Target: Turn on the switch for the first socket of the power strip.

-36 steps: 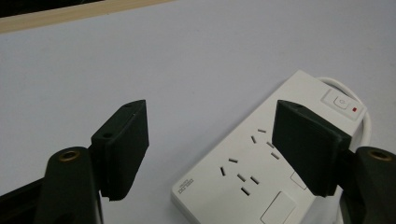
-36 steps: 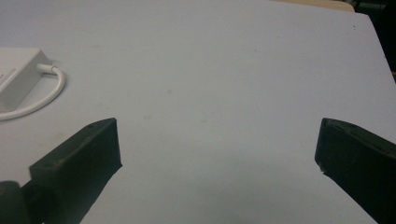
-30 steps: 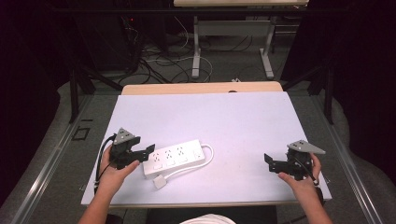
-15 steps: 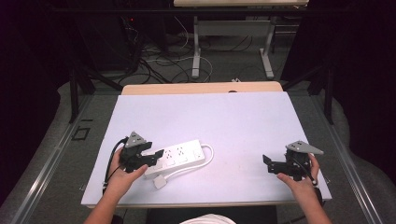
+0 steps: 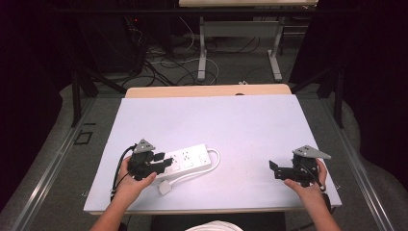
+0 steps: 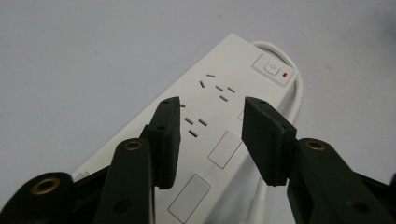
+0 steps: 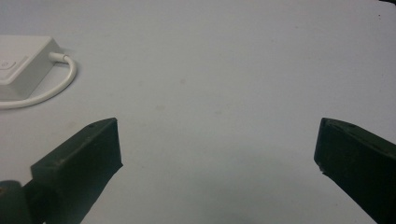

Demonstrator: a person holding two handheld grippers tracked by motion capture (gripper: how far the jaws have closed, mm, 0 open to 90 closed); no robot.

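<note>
The left gripper (image 5: 161, 162) sits over the left end of the white power strip (image 5: 190, 160), its jaws parted about as wide as the strip; in the left gripper view the left gripper (image 6: 210, 135) has a pad on each side above the strip's top face, and whether either pad touches the casing cannot be told. It grasps nothing. The power strip (image 6: 219, 121) lies flat on the near left part of the white table (image 5: 231, 125), its switch with a red mark (image 6: 274, 69) at the far right end, and its white cord (image 5: 192, 174) loops round that end back to a plug (image 5: 164, 188) near the front edge. The right gripper (image 5: 275, 169) rests at the near right, jaws spread wide and empty, well apart from the strip. The table's middle and far half lie open
</note>
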